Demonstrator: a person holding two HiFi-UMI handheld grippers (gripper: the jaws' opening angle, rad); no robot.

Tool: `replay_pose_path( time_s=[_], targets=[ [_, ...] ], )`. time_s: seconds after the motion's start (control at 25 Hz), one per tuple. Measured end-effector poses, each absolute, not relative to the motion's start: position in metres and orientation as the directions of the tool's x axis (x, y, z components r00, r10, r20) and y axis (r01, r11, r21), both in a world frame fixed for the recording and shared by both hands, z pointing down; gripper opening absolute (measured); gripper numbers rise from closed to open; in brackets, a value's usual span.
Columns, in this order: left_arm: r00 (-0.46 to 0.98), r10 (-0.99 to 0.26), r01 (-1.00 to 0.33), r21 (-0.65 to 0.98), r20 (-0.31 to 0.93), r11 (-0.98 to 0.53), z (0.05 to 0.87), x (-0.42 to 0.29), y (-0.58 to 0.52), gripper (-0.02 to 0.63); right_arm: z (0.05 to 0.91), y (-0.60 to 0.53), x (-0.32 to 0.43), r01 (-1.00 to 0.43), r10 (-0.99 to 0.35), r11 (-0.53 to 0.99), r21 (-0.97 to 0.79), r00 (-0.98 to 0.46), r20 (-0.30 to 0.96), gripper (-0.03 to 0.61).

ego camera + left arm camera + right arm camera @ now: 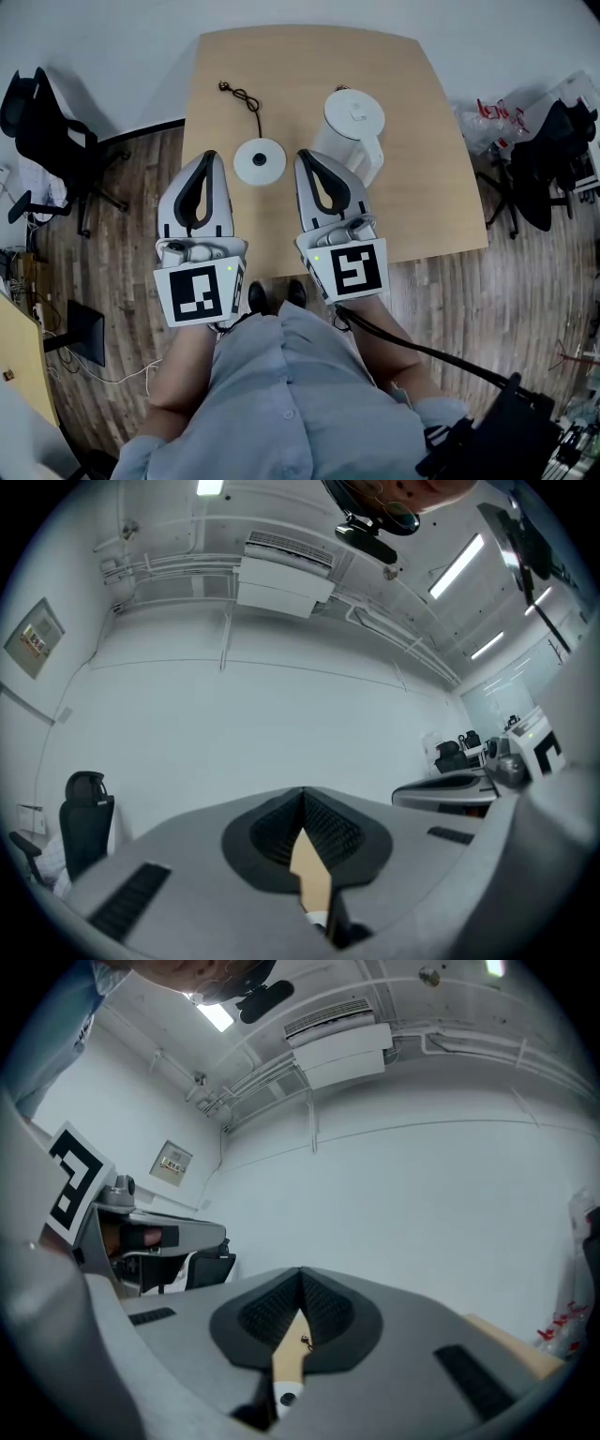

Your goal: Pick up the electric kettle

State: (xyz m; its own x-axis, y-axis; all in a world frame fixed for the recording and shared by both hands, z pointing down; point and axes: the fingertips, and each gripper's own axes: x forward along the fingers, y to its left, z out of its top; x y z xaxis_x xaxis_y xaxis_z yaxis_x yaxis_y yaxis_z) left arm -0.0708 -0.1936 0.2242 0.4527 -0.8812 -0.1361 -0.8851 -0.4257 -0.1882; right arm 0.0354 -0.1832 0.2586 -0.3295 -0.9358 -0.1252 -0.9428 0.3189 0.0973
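nearest the person, the left gripper (208, 161) and the right gripper (306, 159) are held side by side over the near edge of the table (422, 206). both are squeezed shut, and nothing is caught in either one. this is seen best in the two gripper views, where the dark pads (272, 832) meet in a thin line.

just past the tips, the round white base (260, 160) lies flat on the wood. the electric kettle (350, 127) stands upright a little further back and to the right, off the base and near the right gripper. its handle (372, 161) is turned toward the person. furthest back, the black cord (246, 97) lies curled.

the kettle looks hard, smooth and slippery, and its body is likely too wide to be pinched. the handle is judged the best spot to be grabbed. its weight cannot be told, since the lid (354, 111) is shut and water may be hidden inside.

the kettle is shown only in the head view. in the gripper views mostly wall (281, 724) and ceiling (281, 508) are seen, with a thin strip of table between the pads.
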Motion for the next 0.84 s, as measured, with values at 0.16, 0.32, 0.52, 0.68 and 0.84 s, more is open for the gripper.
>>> replay_pose_path(
  time_s=[0.16, 0.32, 0.52, 0.68, 0.84],
  targets=[
    [0.458, -0.878, -0.883, -0.185, -0.138, -0.431, 0.224, -0.071, -0.198, 0.000, 0.257, -0.186, 0.035, -0.946, -0.938, 0.309, 0.095, -0.320, -0.132, 0.002],
    [0.463, -0.875, -0.881, -0.179, -0.140, -0.437, 0.227, -0.070, -0.200, 0.000, 0.255, -0.187, 0.036, -0.950, -0.939, 0.299, 0.088, -0.309, -0.149, 0.002],
    [0.469, -0.873, -0.878, -0.174, -0.137, -0.445, 0.228, -0.071, -0.204, 0.000, 0.258, -0.191, 0.037, -0.952, -0.944, 0.290, 0.099, -0.302, -0.131, 0.002],
    [0.471, -0.872, -0.878, -0.172, -0.137, -0.447, 0.228, -0.069, -0.205, 0.000, 0.255, -0.191, 0.039, -0.954, -0.944, 0.285, 0.087, -0.296, -0.148, 0.002],
    [0.471, -0.871, -0.877, -0.173, -0.140, -0.447, 0.228, -0.066, -0.205, 0.000, 0.260, -0.191, 0.042, -0.953, -0.947, 0.286, 0.105, -0.297, -0.120, 0.002]
  ],
)
